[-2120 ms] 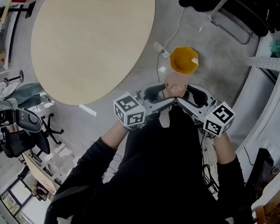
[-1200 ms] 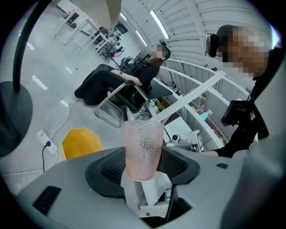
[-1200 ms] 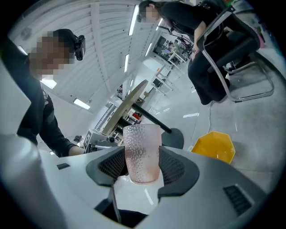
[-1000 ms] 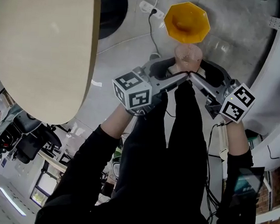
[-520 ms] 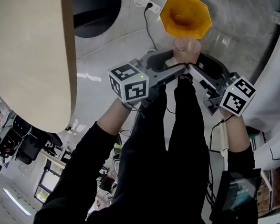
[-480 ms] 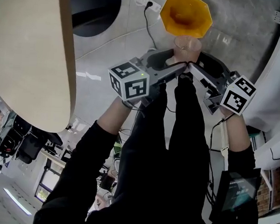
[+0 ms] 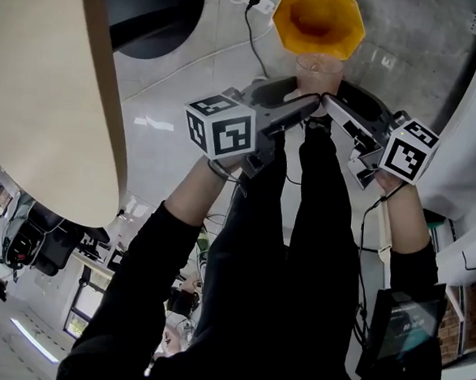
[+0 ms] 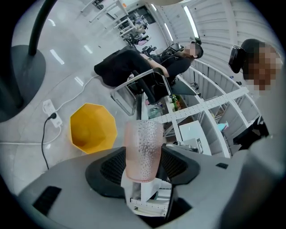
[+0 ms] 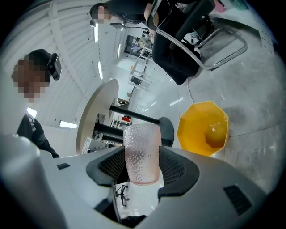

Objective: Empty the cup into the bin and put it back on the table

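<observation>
A pale round table (image 7: 42,90) is seen along the left edge of the head view, well apart from everything else. Next comes the left gripper (image 8: 144,163), held out low over the floor; its jaws are closed on the lower half of a pink, see-through, dimpled cup (image 8: 143,150), with the ribbed pads (image 8: 111,167) pressed to opposite sides of the wall. The cup is held upright in the air, mouth up, just short of a yellow eight-sided bin (image 7: 319,20) that stands on the grey floor beyond it. Whether anything is left inside the cup cannot be told. The cup is judged light and stiff, probably plastic though glass cannot be ruled out, so a hard squeeze is best avoided. The dimples should give the pads some bite, but the smooth tapering wall could slip when the cup is tipped. Hold is best kept low on the body, on two opposite sides, with the rim left free for pouring. At the right, the right gripper (image 9: 142,167) is found clamped on the same cup from the other side, jaws drawn in just to the cup's width, pads touching its lower wall. The cup is thus shared between both grippers, not yet tilted over the bin.
</observation>
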`<act>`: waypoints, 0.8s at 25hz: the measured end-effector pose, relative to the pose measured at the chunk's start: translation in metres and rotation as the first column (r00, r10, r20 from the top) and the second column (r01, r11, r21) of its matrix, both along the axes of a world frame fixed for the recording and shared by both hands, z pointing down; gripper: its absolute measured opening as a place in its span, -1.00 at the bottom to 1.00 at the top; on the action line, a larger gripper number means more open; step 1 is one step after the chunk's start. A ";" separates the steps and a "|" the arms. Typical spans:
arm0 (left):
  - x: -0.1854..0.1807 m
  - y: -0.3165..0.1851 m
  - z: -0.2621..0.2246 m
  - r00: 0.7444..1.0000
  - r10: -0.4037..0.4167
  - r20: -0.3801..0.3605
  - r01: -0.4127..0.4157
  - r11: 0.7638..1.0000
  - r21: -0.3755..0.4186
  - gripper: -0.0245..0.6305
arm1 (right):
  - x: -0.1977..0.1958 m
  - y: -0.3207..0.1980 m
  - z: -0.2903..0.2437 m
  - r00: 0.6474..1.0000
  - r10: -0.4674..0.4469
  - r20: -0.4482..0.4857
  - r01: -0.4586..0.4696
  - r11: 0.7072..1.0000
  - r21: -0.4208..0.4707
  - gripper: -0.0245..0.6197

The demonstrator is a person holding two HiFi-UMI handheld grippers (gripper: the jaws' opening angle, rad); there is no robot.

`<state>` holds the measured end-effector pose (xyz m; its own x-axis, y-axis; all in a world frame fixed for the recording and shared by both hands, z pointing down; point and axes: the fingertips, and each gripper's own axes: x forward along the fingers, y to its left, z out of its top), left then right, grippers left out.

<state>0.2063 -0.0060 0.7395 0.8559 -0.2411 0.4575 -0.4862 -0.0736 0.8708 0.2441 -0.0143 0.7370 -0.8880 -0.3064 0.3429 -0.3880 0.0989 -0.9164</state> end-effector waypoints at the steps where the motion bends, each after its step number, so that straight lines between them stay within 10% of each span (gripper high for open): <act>1: 0.000 0.001 0.000 1.000 -0.003 -0.001 0.003 1.000 -0.009 -0.12 | 0.000 0.000 0.000 1.000 0.004 0.002 -0.004 1.000 -0.006 -0.16; 20: 0.001 -0.003 0.000 1.000 -0.027 -0.004 0.026 0.991 -0.132 -0.12 | 0.002 -0.004 0.000 0.999 0.051 0.002 -0.051 0.993 -0.107 -0.16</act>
